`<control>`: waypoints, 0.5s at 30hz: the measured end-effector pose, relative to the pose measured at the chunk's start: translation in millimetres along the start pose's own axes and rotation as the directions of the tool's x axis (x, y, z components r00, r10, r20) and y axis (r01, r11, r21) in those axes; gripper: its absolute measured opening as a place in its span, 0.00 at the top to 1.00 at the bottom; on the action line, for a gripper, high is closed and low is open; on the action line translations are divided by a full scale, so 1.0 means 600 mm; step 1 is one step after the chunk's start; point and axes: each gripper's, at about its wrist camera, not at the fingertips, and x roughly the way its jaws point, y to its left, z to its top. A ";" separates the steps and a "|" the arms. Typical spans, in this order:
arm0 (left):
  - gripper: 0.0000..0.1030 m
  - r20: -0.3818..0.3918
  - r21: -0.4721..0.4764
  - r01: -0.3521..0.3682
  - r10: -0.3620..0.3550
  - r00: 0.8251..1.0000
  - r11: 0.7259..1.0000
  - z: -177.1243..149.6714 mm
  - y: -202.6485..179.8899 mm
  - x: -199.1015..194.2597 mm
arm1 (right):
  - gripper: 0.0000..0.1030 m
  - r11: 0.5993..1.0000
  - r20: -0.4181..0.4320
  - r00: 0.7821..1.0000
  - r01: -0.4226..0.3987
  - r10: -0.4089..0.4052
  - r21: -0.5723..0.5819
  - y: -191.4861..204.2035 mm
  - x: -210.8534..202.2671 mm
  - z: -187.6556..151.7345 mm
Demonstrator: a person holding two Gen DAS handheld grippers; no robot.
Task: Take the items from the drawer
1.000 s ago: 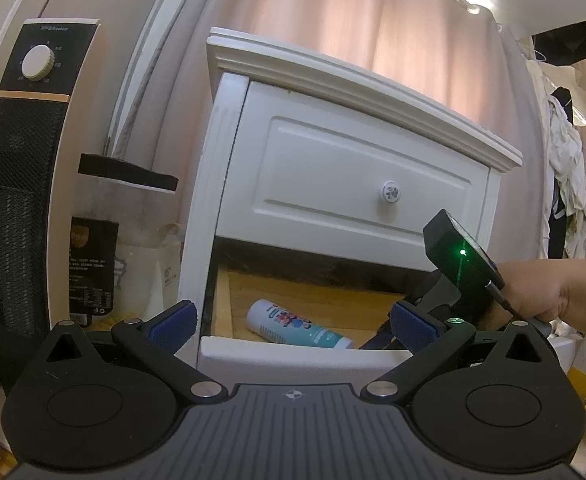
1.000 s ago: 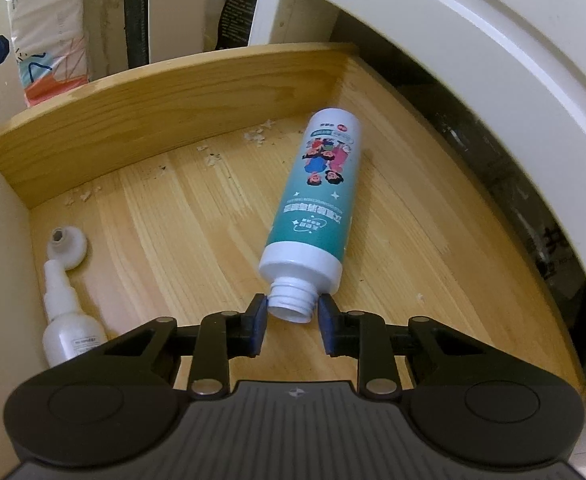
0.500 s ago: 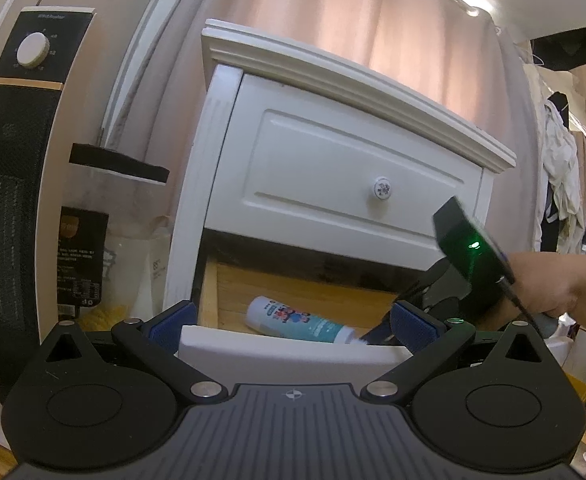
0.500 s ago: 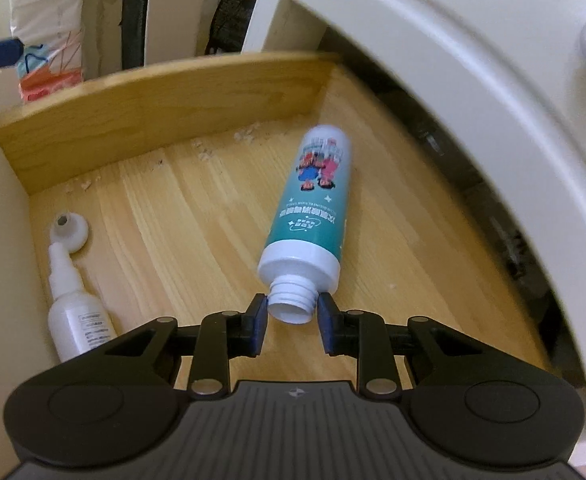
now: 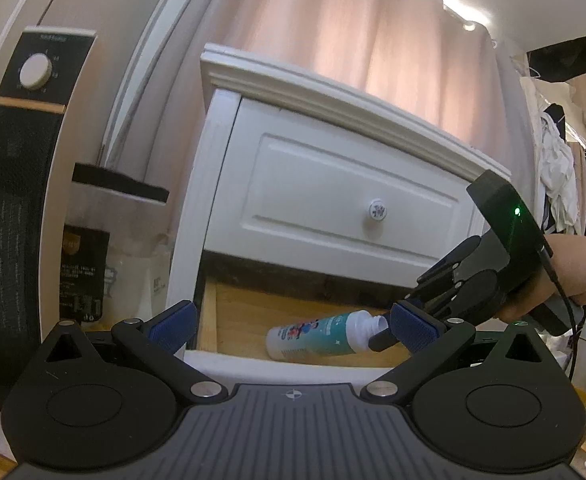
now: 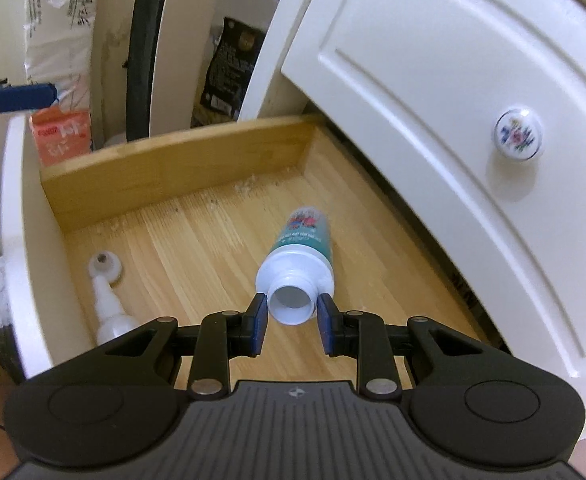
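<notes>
The lower drawer [image 6: 173,168] of a white nightstand stands pulled out, its wooden floor showing. My right gripper [image 6: 293,312] is shut on the open neck of a teal-and-white bottle [image 6: 299,252]. The bottle is raised neck-first and tilted, its base low over the drawer floor. A small white dropper bottle [image 6: 109,312] lies in the drawer's front left corner. In the left wrist view the same bottle [image 5: 317,338] hangs from the right gripper [image 5: 381,338] above the drawer front [image 5: 277,364]. My left gripper [image 5: 293,325] is open and holds nothing, just outside the drawer front.
The upper drawer is closed, with a floral knob [image 6: 517,134]. A tall black-and-white heater [image 5: 17,200] and some bags [image 5: 89,268] stand left of the nightstand. Clothes [image 5: 561,184] hang at the right. A hand [image 5: 585,272] holds the right gripper.
The right gripper has risen and drawn back, lifting the bottle's neck off the drawer floor. The left gripper has shifted slightly in front of the drawer and stayed open.
</notes>
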 end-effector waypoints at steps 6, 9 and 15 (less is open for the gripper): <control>0.00 0.010 0.000 -0.002 0.002 1.000 1.000 0.003 0.000 -0.007 | 0.74 0.998 0.053 0.998 -0.049 0.046 0.049 -0.017 -0.036 0.014; 0.00 0.015 0.000 -0.003 0.003 1.000 1.000 0.005 0.001 -0.011 | 0.74 0.998 0.051 0.997 -0.052 0.049 0.048 -0.022 -0.041 0.025; 0.00 0.012 -0.006 -0.004 0.005 1.000 1.000 0.005 0.006 -0.011 | 0.74 0.992 0.053 0.992 -0.115 0.112 0.050 -0.036 -0.043 0.054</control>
